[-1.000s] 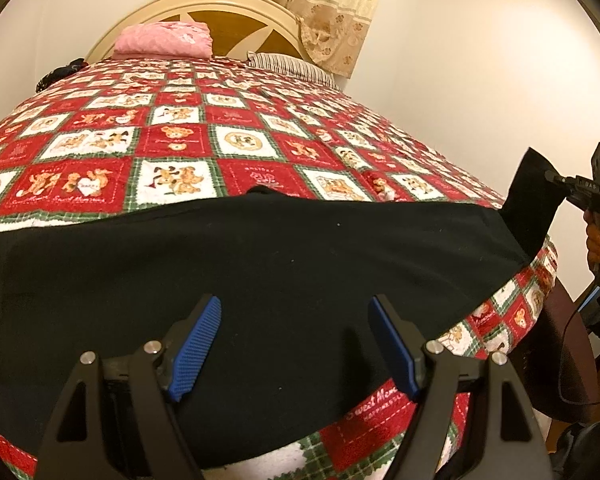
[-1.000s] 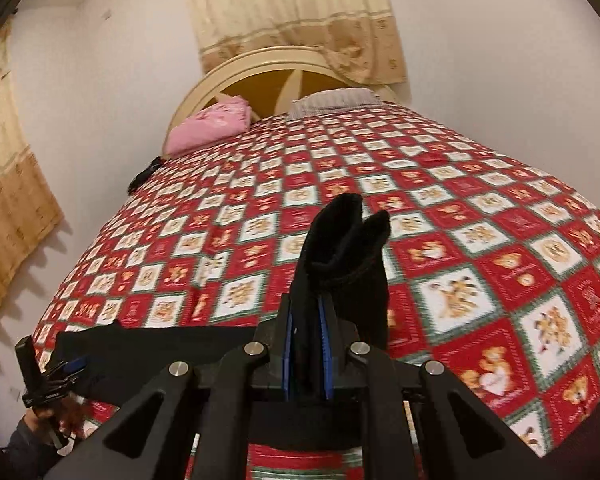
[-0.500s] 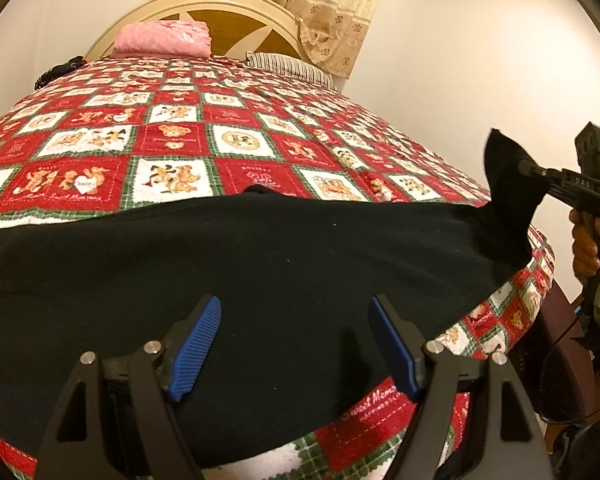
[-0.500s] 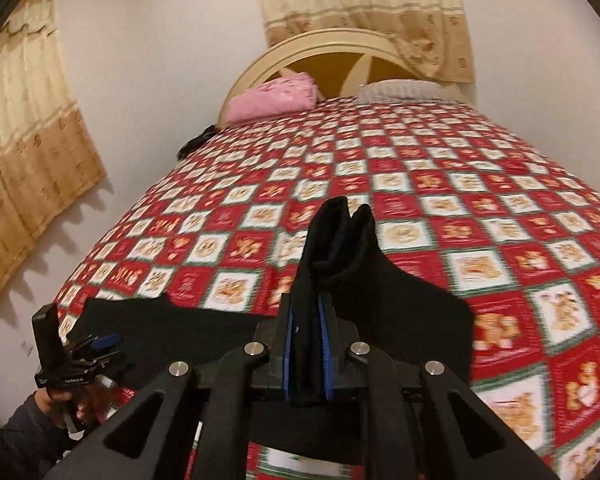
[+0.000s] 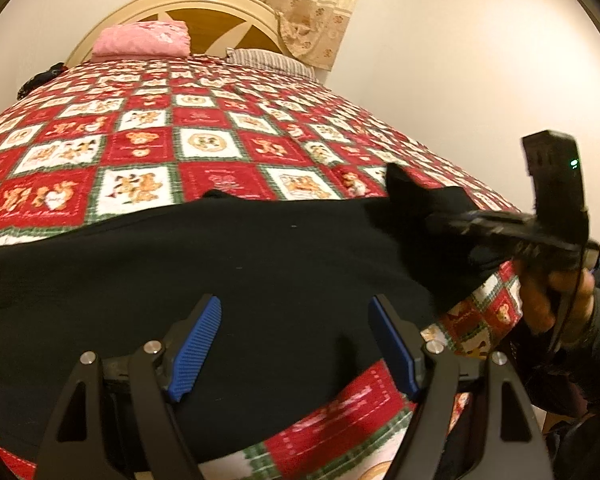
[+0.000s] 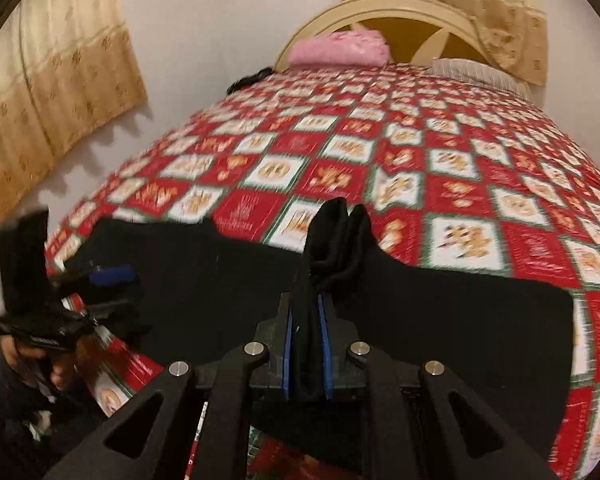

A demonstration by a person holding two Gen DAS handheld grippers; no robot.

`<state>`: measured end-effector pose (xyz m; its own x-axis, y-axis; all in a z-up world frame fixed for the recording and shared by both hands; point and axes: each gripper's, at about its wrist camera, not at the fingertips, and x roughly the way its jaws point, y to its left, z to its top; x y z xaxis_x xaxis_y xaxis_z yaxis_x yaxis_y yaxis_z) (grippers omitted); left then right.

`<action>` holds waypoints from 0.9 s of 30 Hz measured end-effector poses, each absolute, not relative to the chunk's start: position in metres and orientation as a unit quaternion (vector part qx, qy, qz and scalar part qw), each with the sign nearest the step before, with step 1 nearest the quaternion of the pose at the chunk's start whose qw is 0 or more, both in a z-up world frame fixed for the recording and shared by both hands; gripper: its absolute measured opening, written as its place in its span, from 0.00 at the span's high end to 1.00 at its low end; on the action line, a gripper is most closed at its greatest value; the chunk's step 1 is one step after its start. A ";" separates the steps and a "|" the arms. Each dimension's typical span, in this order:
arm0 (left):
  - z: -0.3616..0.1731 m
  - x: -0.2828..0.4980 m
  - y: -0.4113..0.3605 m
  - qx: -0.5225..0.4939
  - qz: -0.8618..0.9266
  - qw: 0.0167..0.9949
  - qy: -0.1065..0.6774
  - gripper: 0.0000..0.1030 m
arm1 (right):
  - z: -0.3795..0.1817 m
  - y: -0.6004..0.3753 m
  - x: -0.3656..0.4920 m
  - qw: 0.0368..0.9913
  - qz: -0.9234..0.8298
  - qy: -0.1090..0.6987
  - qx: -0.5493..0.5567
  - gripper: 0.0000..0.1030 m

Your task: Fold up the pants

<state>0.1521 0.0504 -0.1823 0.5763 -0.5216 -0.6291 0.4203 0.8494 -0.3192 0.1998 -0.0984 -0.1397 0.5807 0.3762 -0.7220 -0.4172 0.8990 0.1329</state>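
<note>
Your right gripper [image 6: 307, 344] is clamped on 1 end of the black fabric pants [image 5: 228, 280], lifting it to fold across the red checkered teddy-bear quilt [image 5: 204, 152]. Left gripper [image 5: 296, 344] hangs wide apart over the middle, ready to pin.

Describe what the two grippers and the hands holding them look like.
Both are black frames with silver bolts and blue ribbed pads on the fingers: left gripper, right gripper. The right one carries a black box with a green light and a thin black cable. Bare hands, dark sleeves.
</note>
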 end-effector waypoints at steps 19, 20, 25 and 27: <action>-0.188 0.193 -0.042 -0.124 -0.377 0.813 0.427 0.23 | -0.155 -0.147 0.158 0.887 0.215 0.408 0.014 0.56; -0.189 0.196 -0.047 -0.129 -0.380 0.809 0.430 0.23 | -0.153 -0.157 0.154 0.891 0.202 0.405 0.023 0.56; -0.191 0.208 -0.066 -0.140 -0.376 0.802 0.442 0.23 | -0.148 -0.192 0.140 0.904 0.170 0.385 0.068 0.56; -0.189 0.209 -0.071 -0.133 -0.371 0.806 0.442 0.26 | -0.147 -0.199 0.133 0.910 0.166 0.372 0.080 0.55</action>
